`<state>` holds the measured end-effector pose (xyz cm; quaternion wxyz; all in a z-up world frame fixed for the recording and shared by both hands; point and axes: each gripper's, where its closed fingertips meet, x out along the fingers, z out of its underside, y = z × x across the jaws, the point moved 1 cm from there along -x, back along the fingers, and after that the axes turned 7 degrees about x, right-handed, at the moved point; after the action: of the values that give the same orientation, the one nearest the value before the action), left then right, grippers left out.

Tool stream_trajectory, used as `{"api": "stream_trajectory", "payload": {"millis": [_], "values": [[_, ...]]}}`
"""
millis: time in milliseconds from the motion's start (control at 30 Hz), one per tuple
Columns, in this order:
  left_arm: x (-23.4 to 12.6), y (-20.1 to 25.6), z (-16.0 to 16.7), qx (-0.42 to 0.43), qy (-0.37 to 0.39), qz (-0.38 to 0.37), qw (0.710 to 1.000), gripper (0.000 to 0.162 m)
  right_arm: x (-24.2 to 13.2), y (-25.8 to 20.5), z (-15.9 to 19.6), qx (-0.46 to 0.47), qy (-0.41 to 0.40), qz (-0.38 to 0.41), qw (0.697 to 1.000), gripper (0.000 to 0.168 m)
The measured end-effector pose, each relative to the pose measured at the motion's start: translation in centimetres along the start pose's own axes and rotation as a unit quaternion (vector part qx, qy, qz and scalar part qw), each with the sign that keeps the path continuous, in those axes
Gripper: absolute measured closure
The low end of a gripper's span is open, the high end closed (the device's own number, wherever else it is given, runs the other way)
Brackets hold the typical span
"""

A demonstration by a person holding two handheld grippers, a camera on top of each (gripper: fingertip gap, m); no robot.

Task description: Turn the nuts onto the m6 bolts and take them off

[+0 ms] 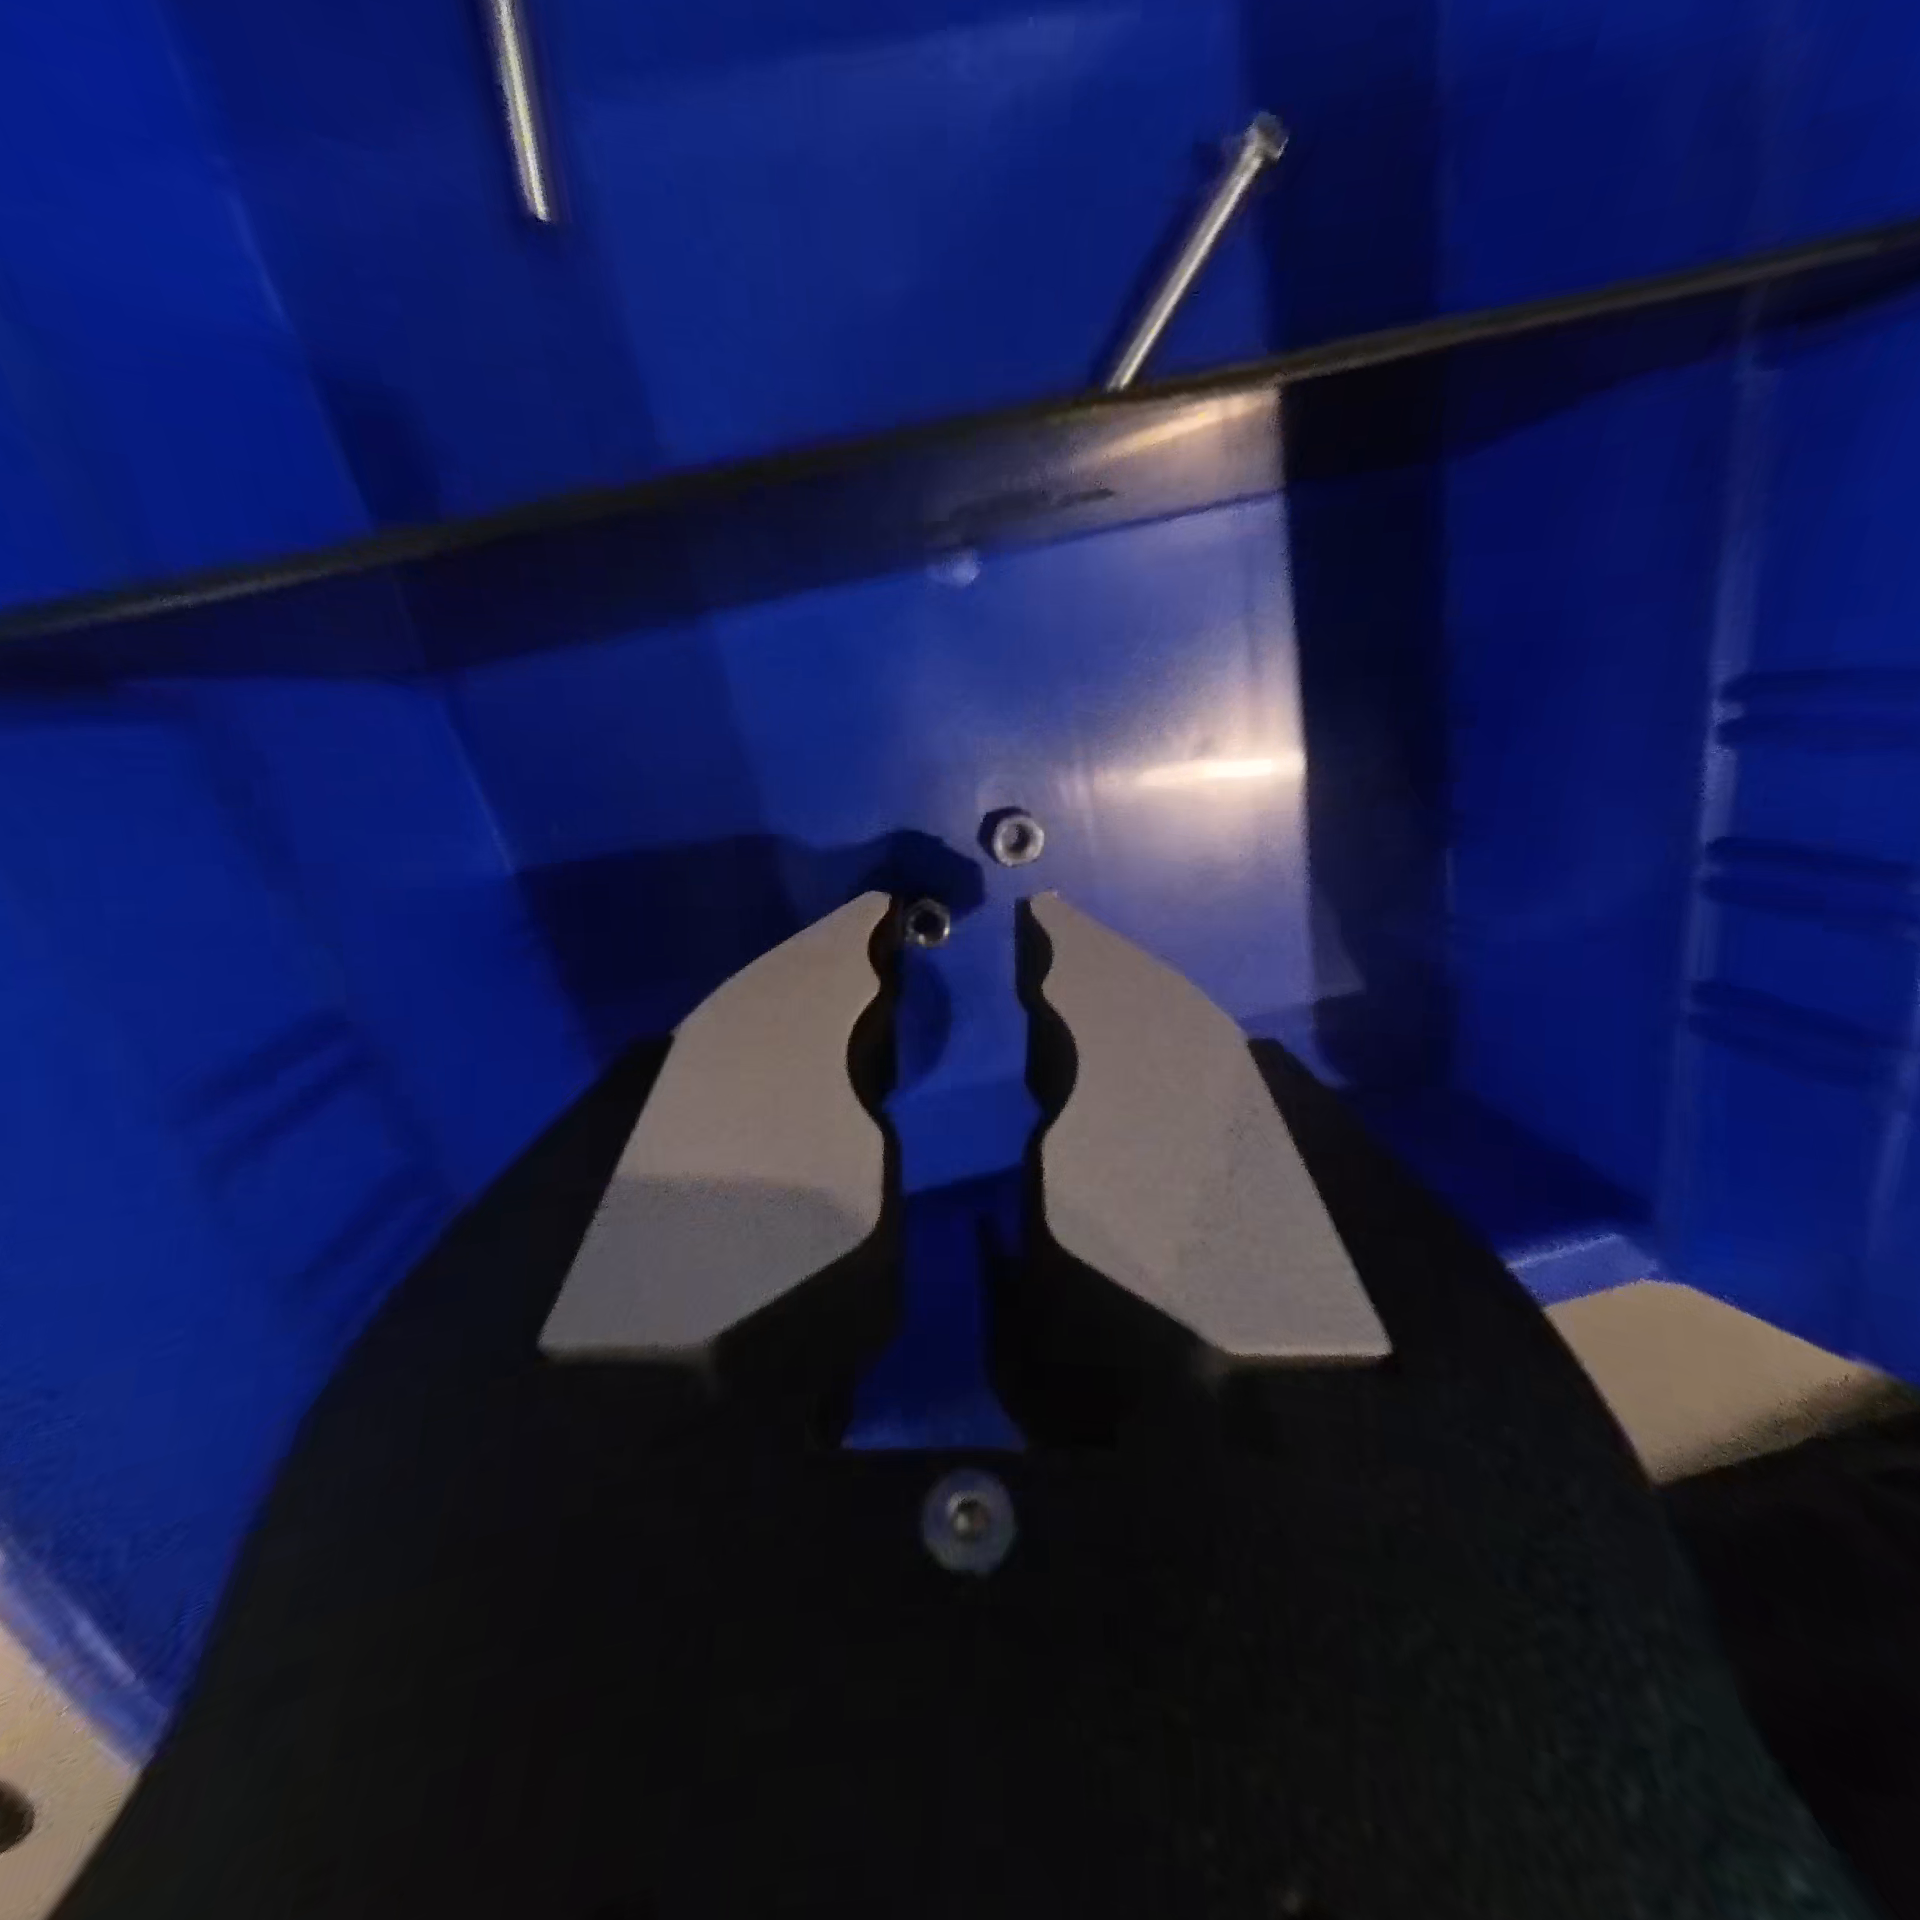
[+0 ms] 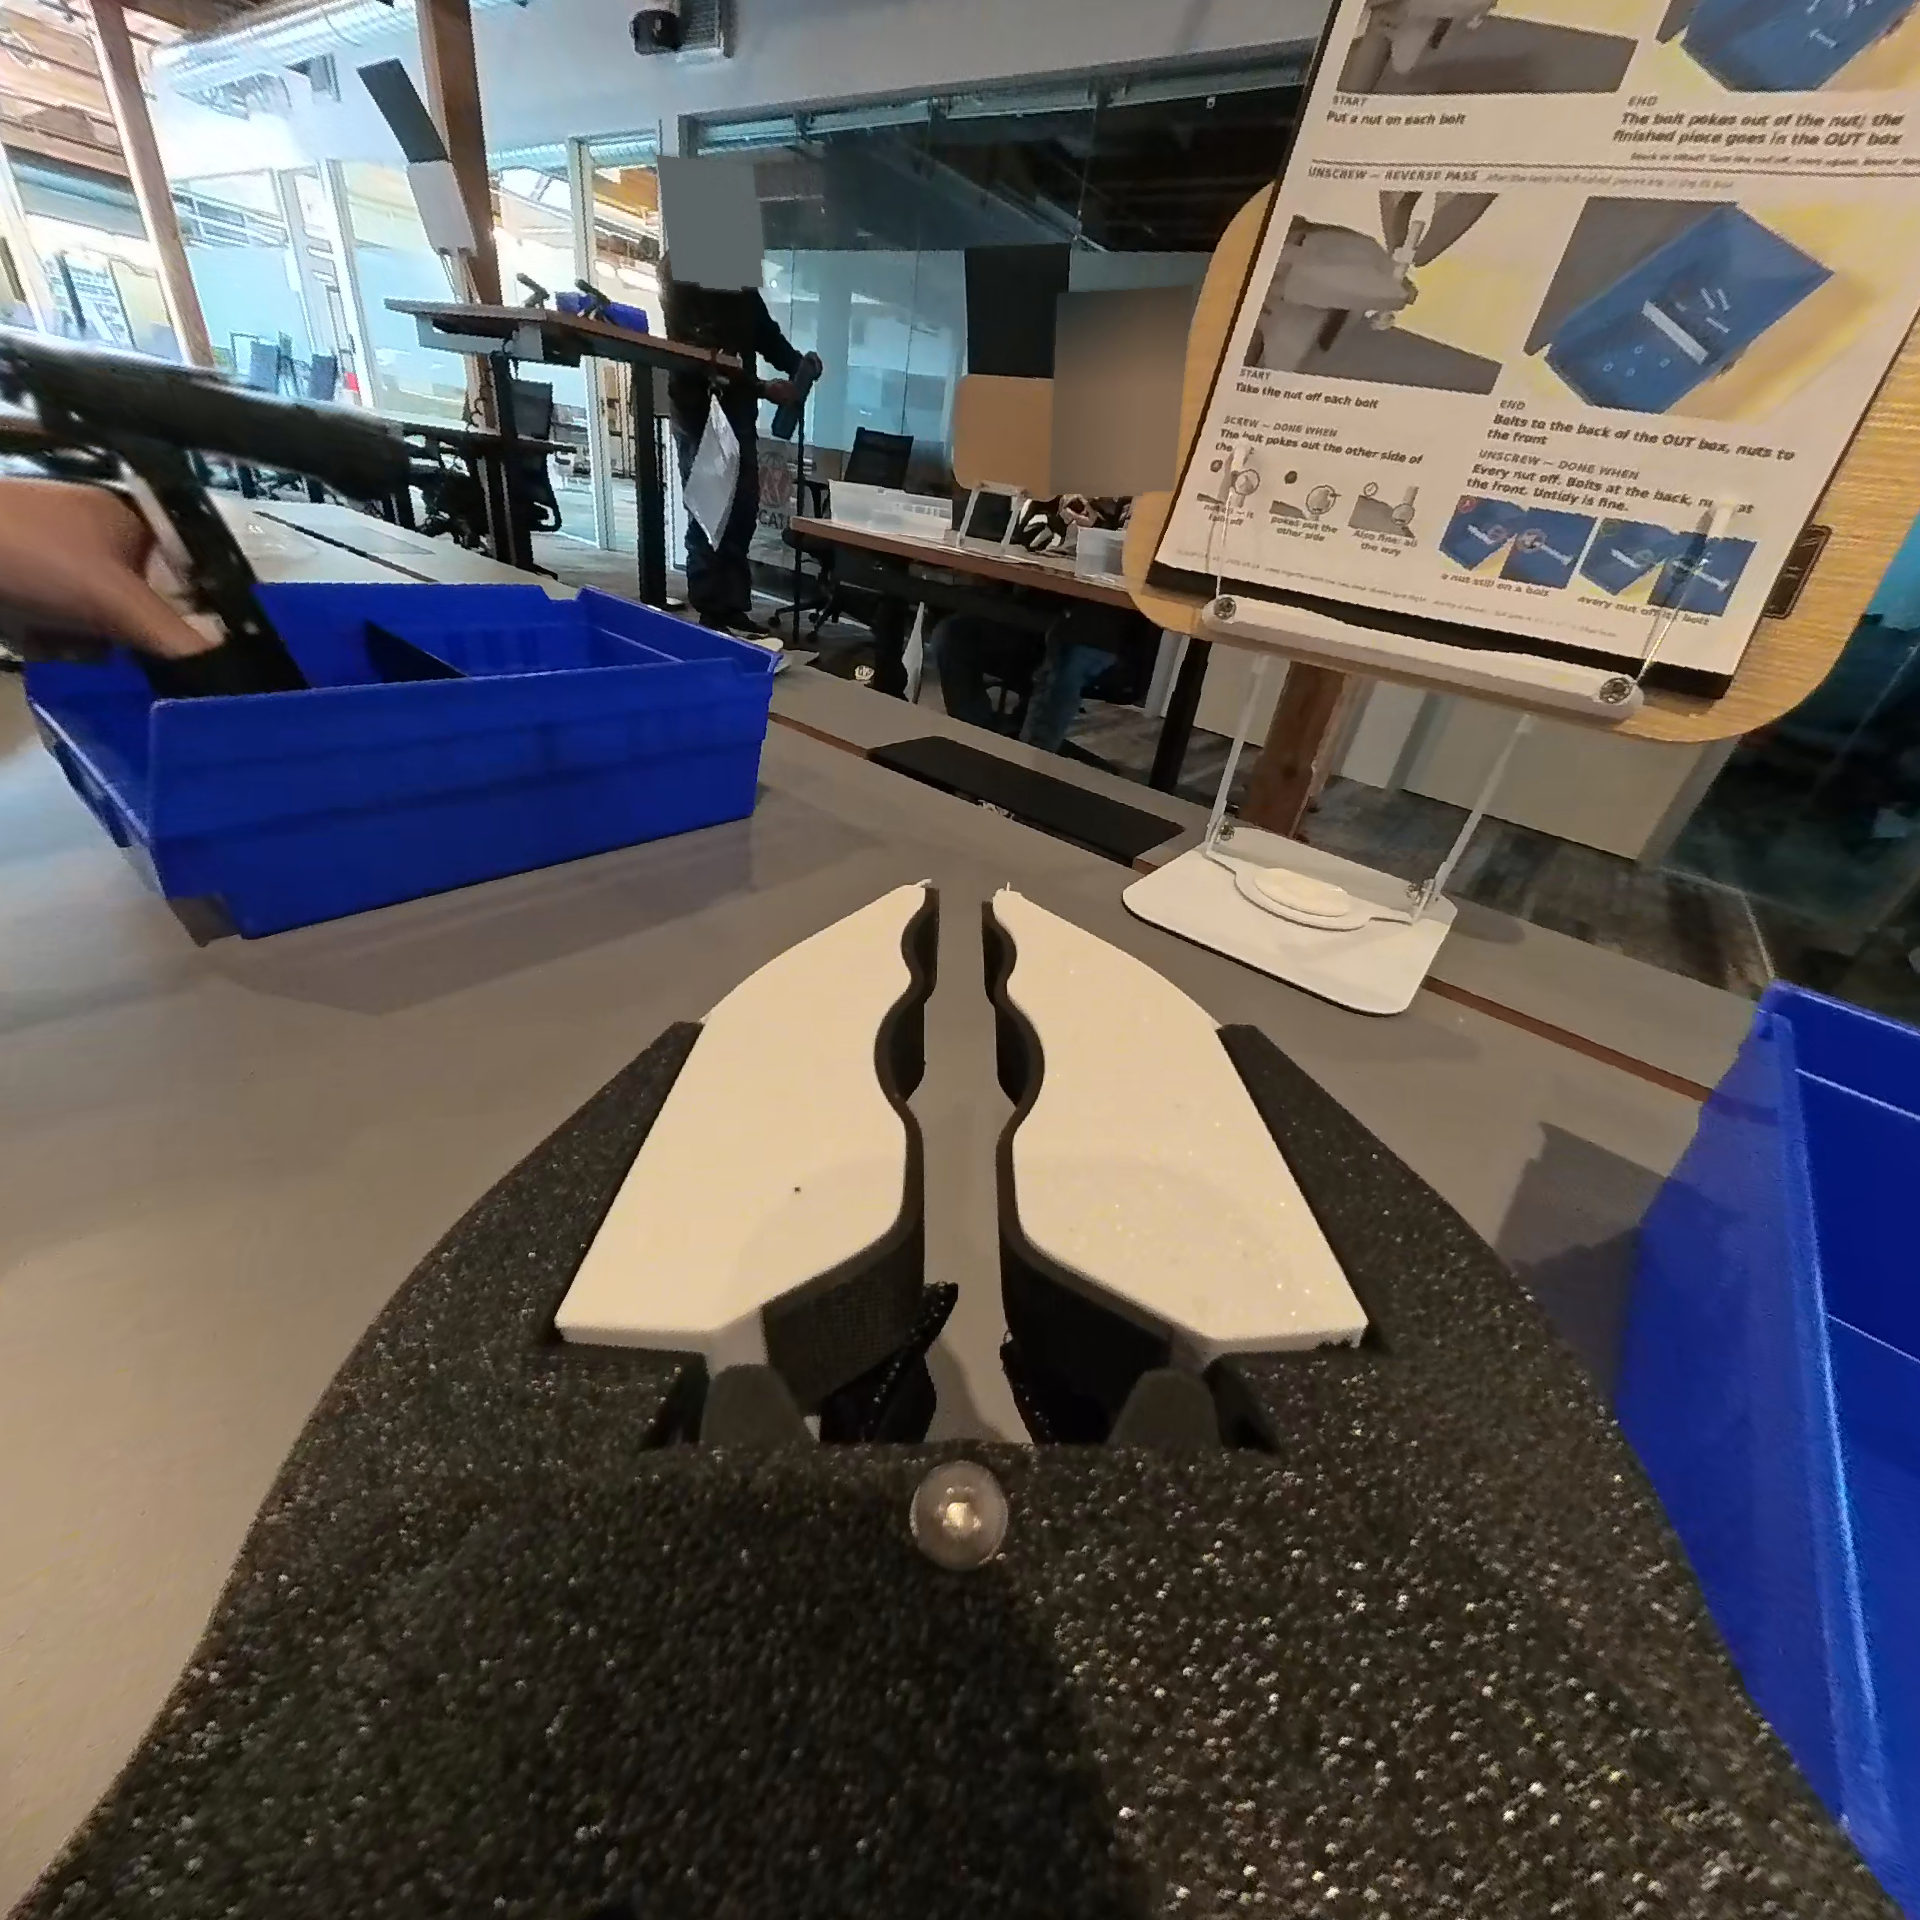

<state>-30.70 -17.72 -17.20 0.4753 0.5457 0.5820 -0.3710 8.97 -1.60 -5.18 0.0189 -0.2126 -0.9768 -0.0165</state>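
In the left wrist view my left gripper [image 1: 958, 904] reaches down into the front compartment of a blue bin [image 1: 1558, 831]. It is open, with a small gap between the jaws. One small steel nut [image 1: 927, 923] lies on the bin floor just inside the left fingertip. A second nut [image 1: 1013, 836] lies just past the tips. Two long bolts [image 1: 1195, 249] [image 1: 525, 114] lie behind the black divider [image 1: 727, 509]. My right gripper [image 2: 961, 894] hovers over the grey table [image 2: 312, 1143], jaws narrowly apart and empty.
In the right wrist view the blue bin [image 2: 457, 769] stands at the left with a hand and the left gripper [image 2: 208, 582] in it. A second blue bin [image 2: 1787, 1351] is at the right edge. An instruction sheet on a white stand [image 2: 1507, 364] stands ahead. A person stands far behind. The grippers' ends are close to 45 centimetres from one another.
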Motion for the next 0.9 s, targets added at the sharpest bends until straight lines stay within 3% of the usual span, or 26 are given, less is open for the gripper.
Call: {"api": "stream_trajectory", "payload": {"millis": [300, 433, 500, 633, 800, 900], "values": [[1.0, -0.7, 0.8, -0.014, -0.047, -0.011, 0.999, 0.137, 0.0, 0.0, 0.0, 0.001, 0.0, -0.001, 1.0, 0.161], [1.1, -0.8, 1.1, -0.011, -0.061, -0.016, 0.998, 0.152, 0.0, 0.0, 0.0, 0.001, 0.0, -0.002, 1.0, 0.161], [1.0, -0.8, 1.2, -0.007, -0.072, -0.021, 0.997, 0.152, 0.0, 0.0, 0.0, 0.0, 0.0, -0.002, 1.0, 0.161], [-0.8, 0.3, -0.1, 0.015, -0.032, -0.049, 0.998, 0.152, -0.1, 0.0, -0.1, 0.0, 0.001, -0.001, 1.0, 0.161], [-7.5, 8.8, -5.1, 0.139, 0.111, -0.069, 0.982, 0.153, 0.0, -0.2, 0.0, -0.005, -0.002, -0.003, 1.0, 0.161], [-7.3, 16.1, -6.8, 0.233, 0.136, -0.037, 0.962, 0.153, 0.0, -0.2, 0.1, -0.017, -0.006, 0.0, 1.0, 0.161]]}}
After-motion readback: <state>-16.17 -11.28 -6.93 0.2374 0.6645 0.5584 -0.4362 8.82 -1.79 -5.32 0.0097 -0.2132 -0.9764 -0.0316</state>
